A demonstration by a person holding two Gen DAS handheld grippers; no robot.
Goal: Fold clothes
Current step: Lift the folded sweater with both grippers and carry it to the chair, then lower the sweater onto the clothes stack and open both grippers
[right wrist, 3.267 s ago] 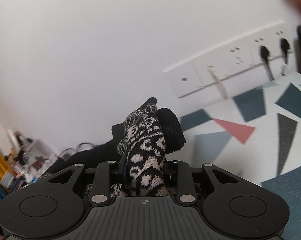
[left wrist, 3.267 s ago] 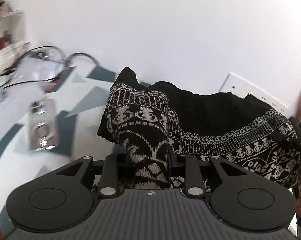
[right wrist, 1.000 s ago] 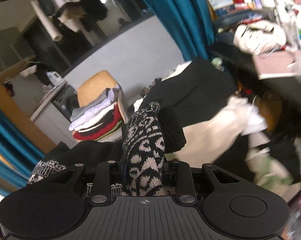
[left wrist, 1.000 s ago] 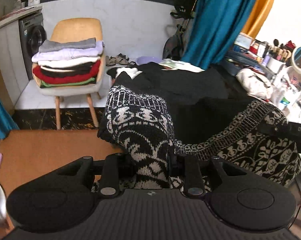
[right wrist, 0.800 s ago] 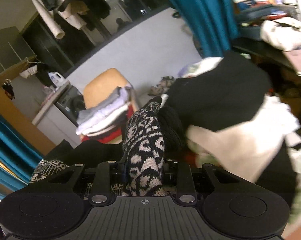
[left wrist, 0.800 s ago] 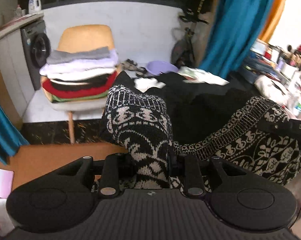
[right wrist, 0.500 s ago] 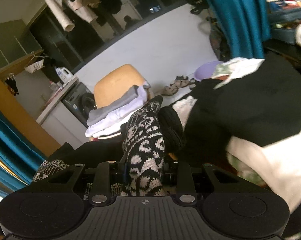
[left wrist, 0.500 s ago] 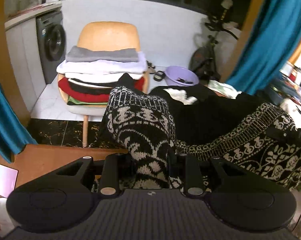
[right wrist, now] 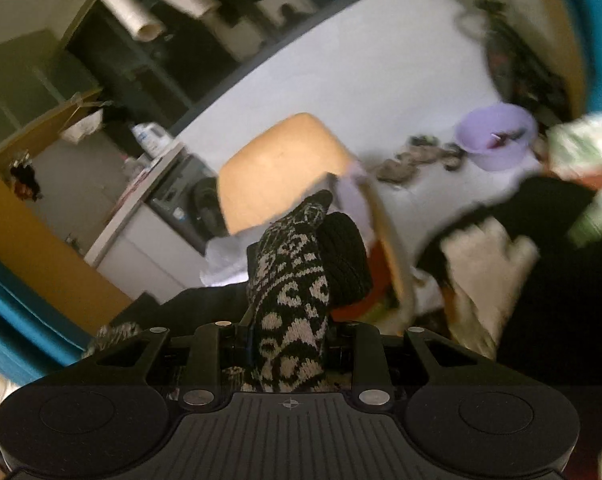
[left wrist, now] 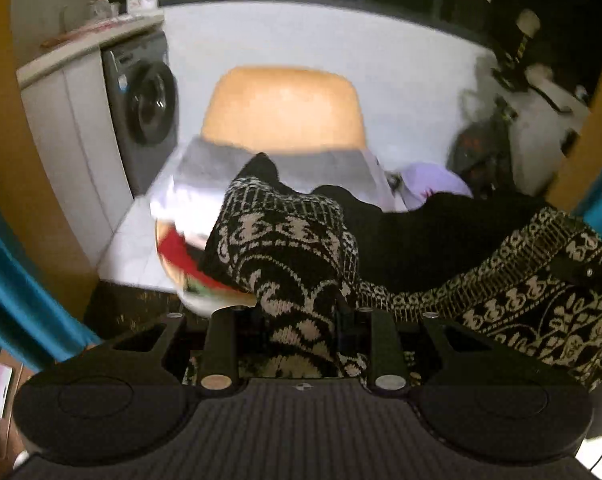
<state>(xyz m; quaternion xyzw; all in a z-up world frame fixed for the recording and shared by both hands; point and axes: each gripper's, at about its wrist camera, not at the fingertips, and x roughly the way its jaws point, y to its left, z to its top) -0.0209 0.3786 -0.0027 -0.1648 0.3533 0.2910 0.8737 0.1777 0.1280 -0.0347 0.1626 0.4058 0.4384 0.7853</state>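
A folded black-and-white patterned knit sweater (left wrist: 293,248) hangs in the air between both grippers. My left gripper (left wrist: 301,320) is shut on one end of it. My right gripper (right wrist: 289,332) is shut on the other end (right wrist: 293,276). In the left wrist view the sweater's patterned hem (left wrist: 541,304) runs off to the right. Straight ahead stands a tan chair (left wrist: 281,108) with a stack of folded clothes (left wrist: 193,192) on its seat, partly hidden by the sweater. The chair also shows in the right wrist view (right wrist: 277,168).
A washing machine (left wrist: 145,108) under a counter stands left of the chair. A purple basin (right wrist: 497,136) and shoes (right wrist: 417,160) lie on the white floor. A pile of black and white clothes (right wrist: 501,248) lies to the right. Teal curtains (left wrist: 17,300) hang at the left.
Both grippers have swung with the sweater from the table and wall round to the chair. Over the last second the chair and its stack have come closer and nearer the centre.
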